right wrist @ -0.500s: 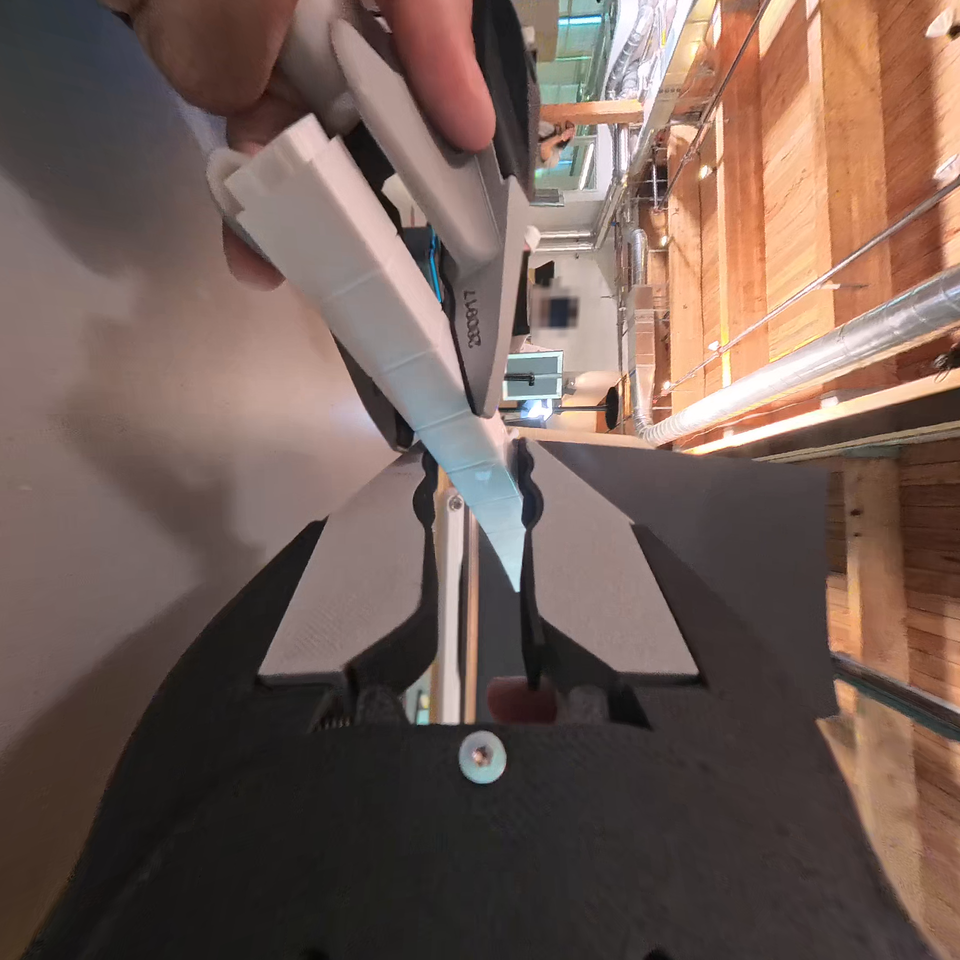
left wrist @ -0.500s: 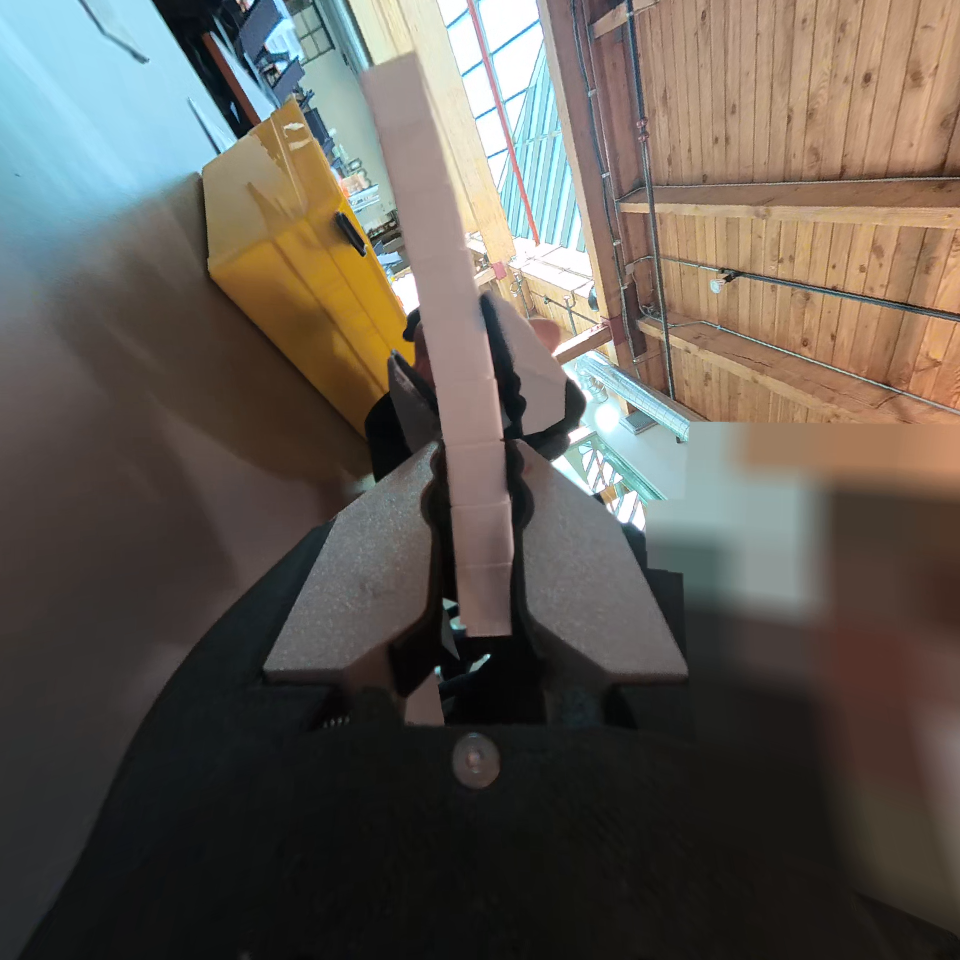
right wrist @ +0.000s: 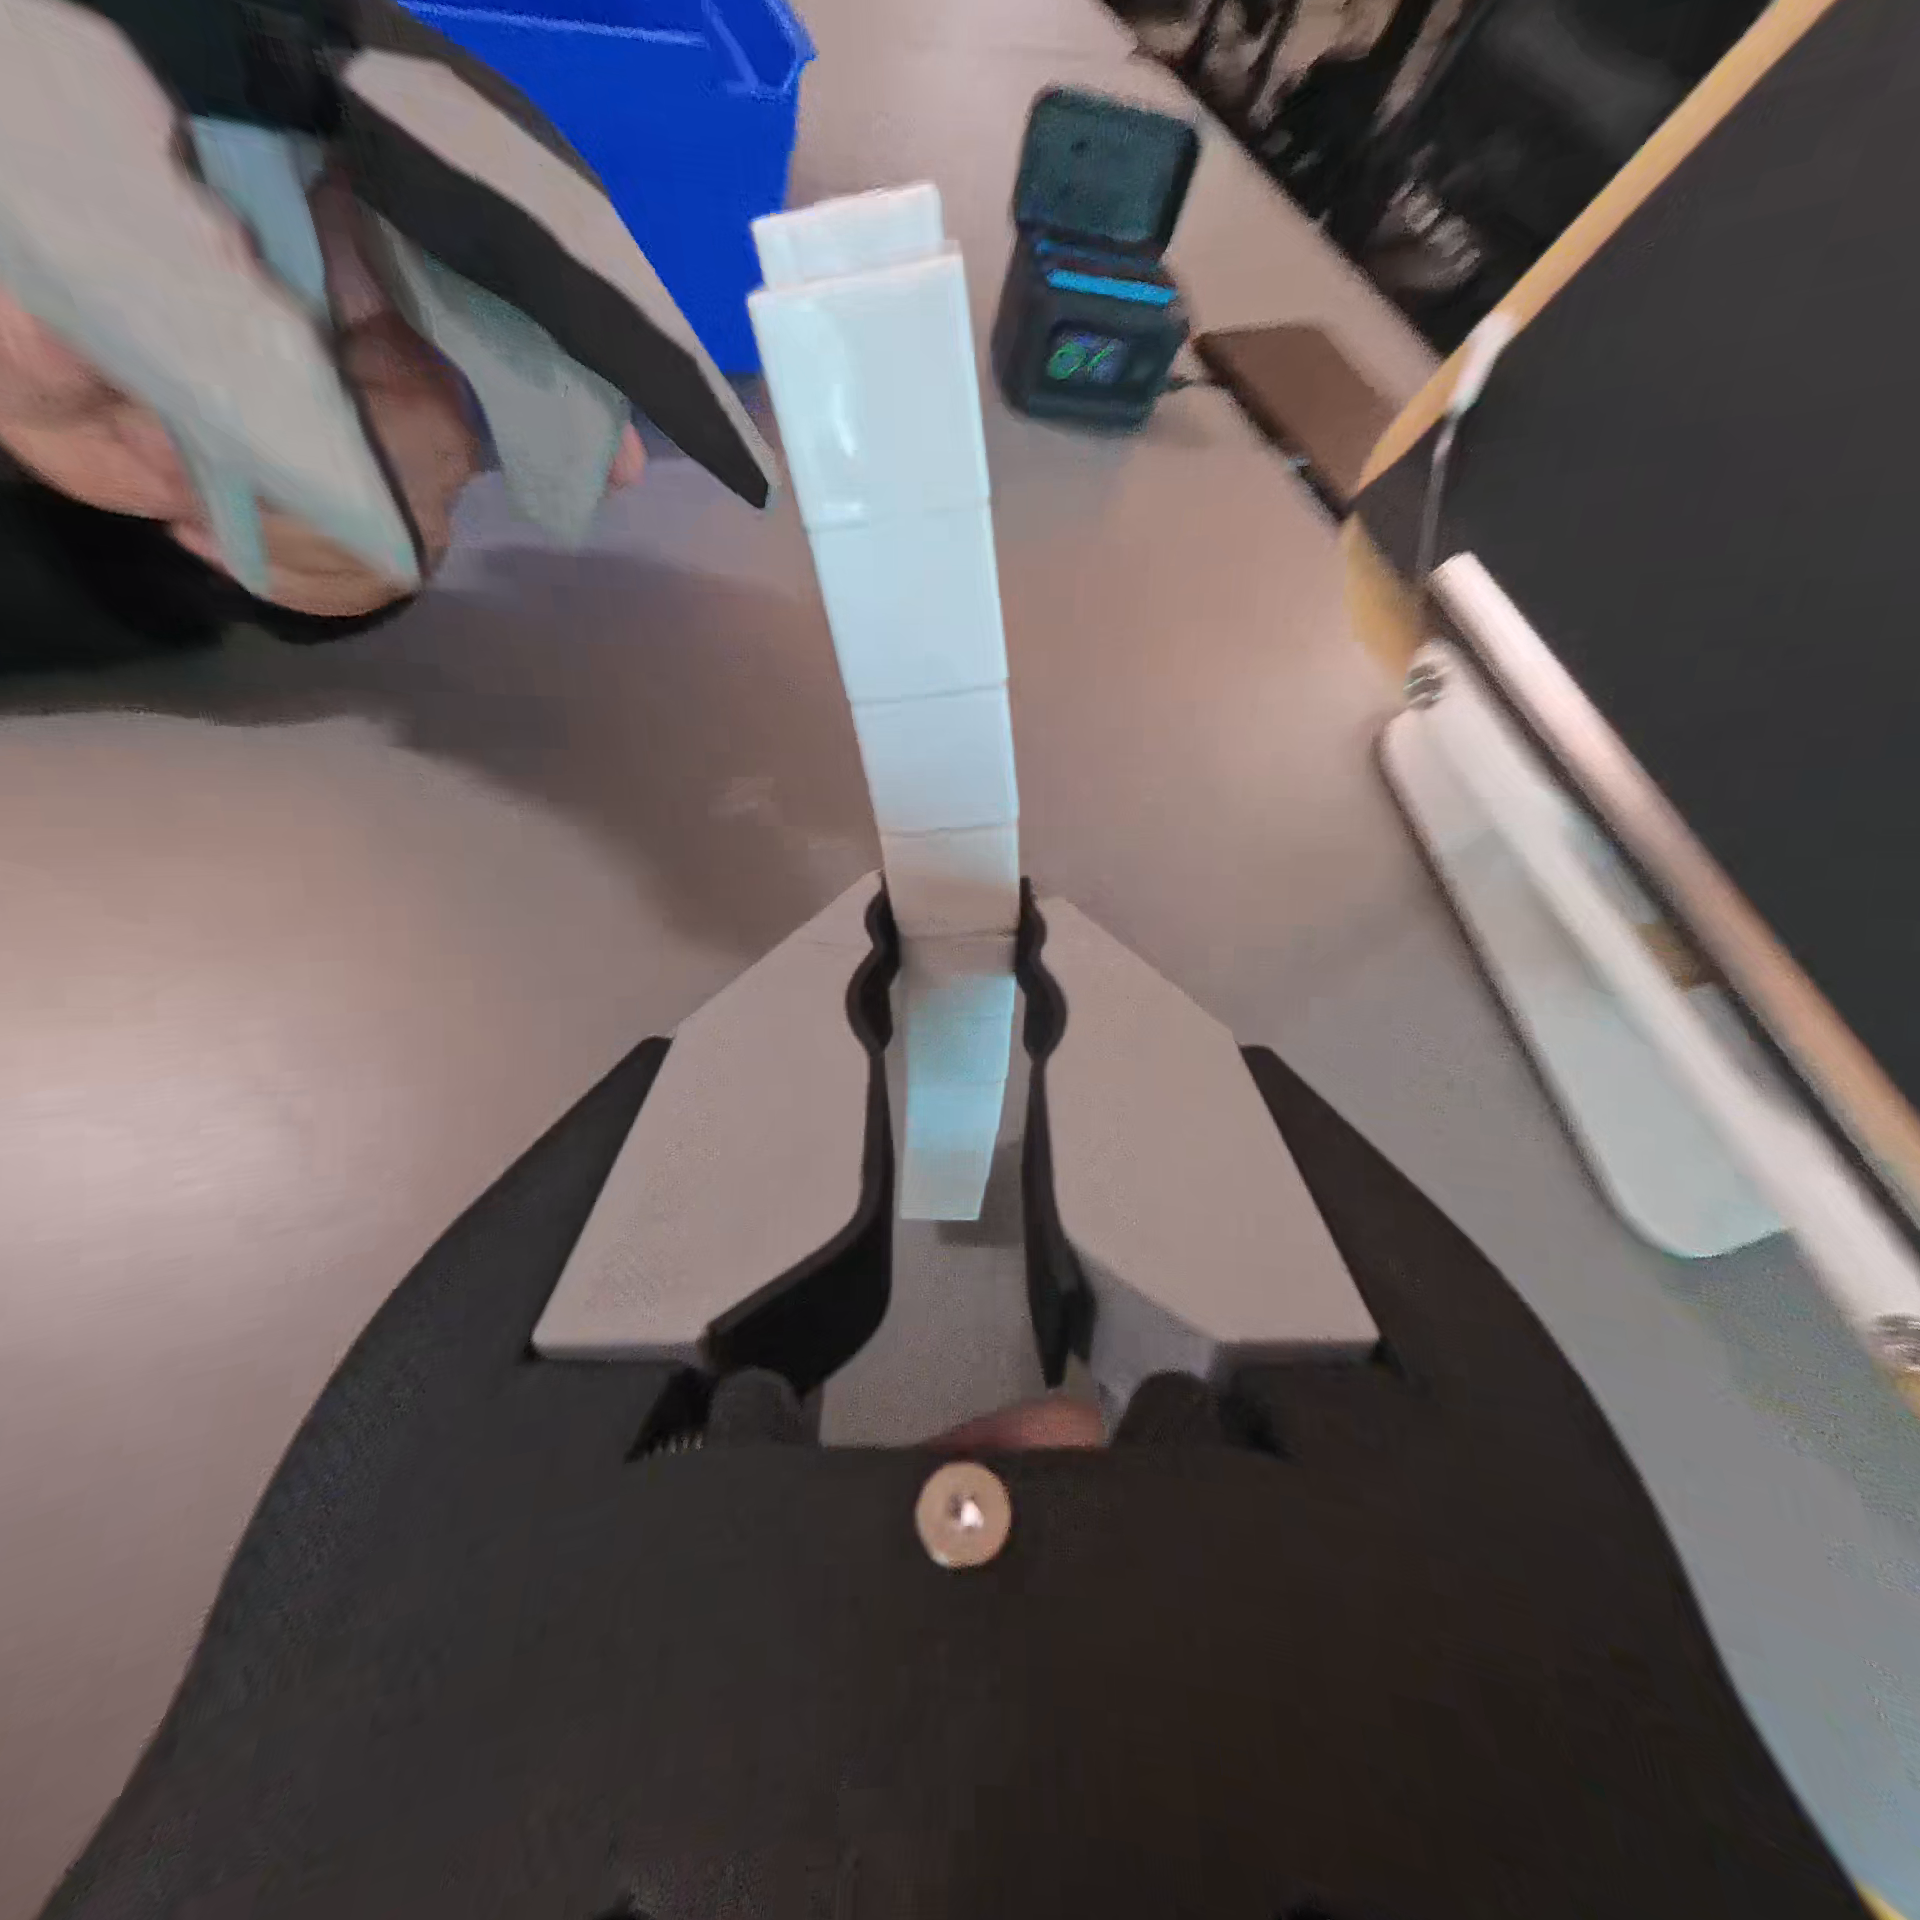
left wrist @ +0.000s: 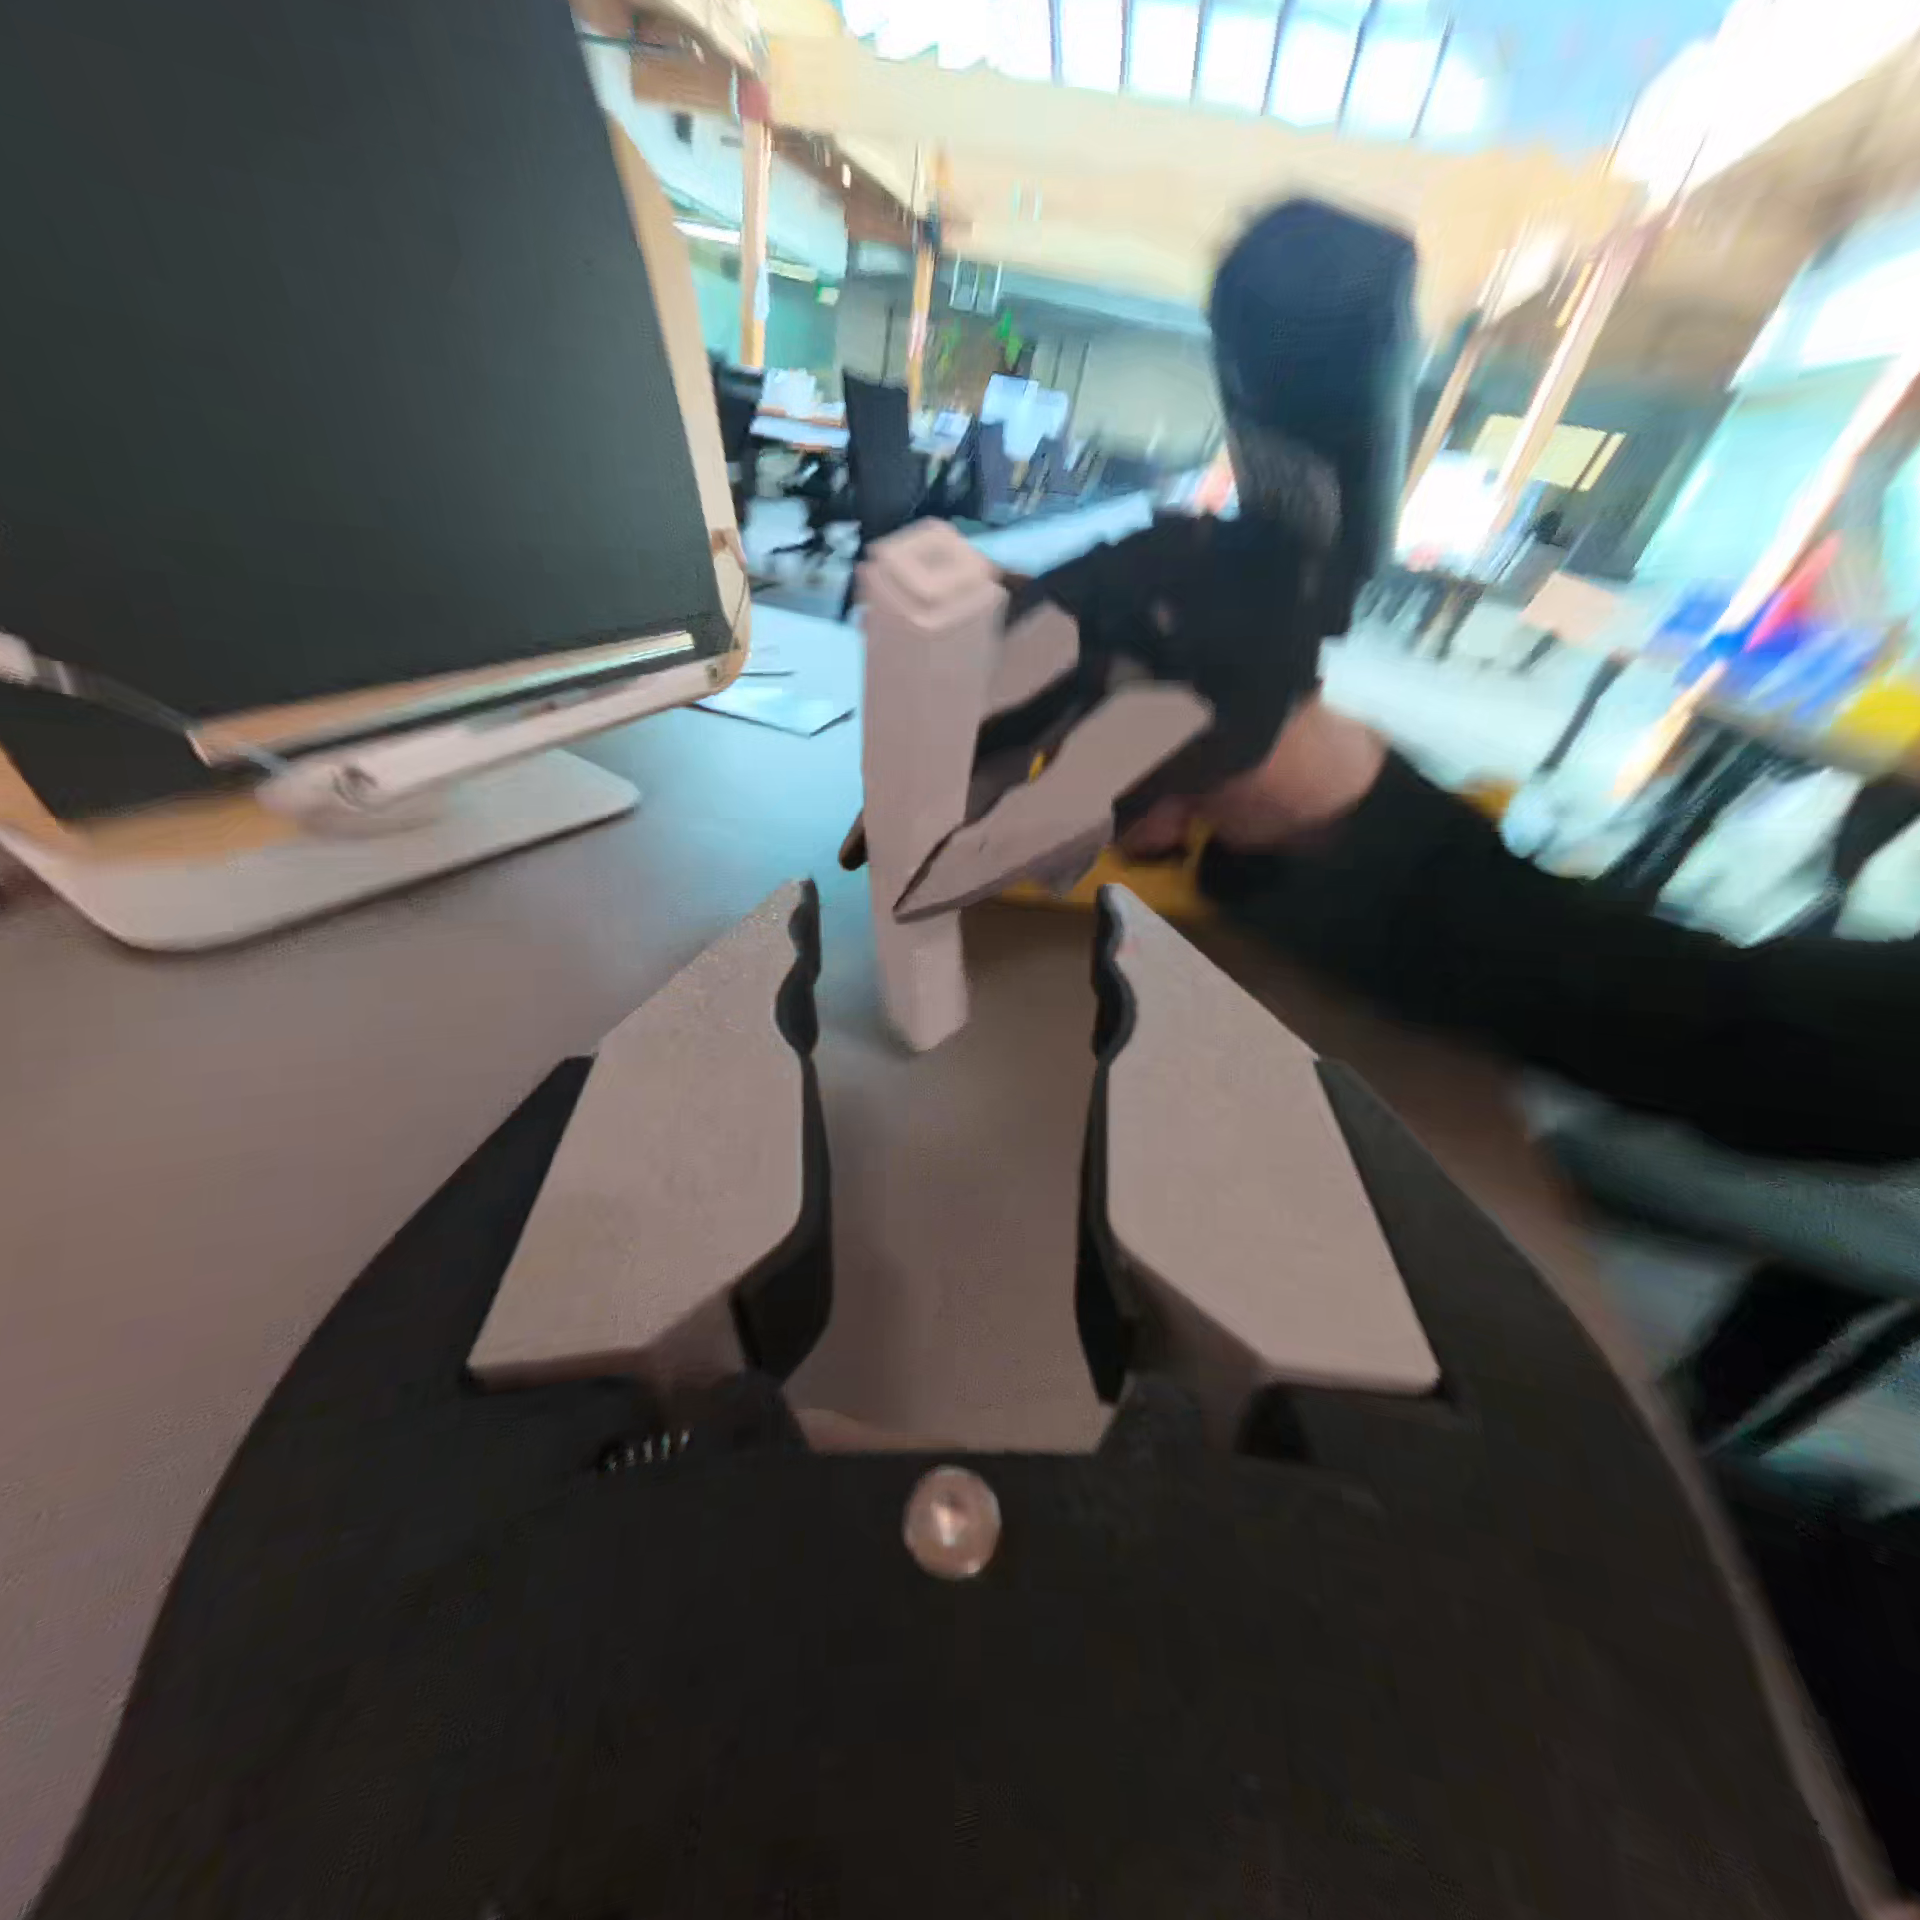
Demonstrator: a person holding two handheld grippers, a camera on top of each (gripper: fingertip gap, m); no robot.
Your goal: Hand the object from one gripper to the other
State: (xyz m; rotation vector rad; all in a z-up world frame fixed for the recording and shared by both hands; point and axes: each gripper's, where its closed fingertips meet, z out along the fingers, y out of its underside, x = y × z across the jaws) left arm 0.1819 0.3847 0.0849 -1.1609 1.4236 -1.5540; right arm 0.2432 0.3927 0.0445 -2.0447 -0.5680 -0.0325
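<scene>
Left wrist view: a grey-brown table (left wrist: 312, 1091) in an open-plan office with timber beams, all motion-blurred. A dark monitor (left wrist: 312, 332) on a pale stand sits at left. The left gripper (left wrist: 951, 935) is spread wide with nothing between its fingers. Beyond it the white segmented bar (left wrist: 920, 790) stands nearly upright above the table — clamped near its lower end by the right gripper (left wrist: 914, 902) (a dark-sleeved arm behind it).

Right wrist view: the bar, in stacked blocks with a narrower top cap, is pinched between closed fingers. Only here show a blue bin (right wrist: 675, 156) left of the bar and a small black case (right wrist: 1091, 260) to its right.
</scene>
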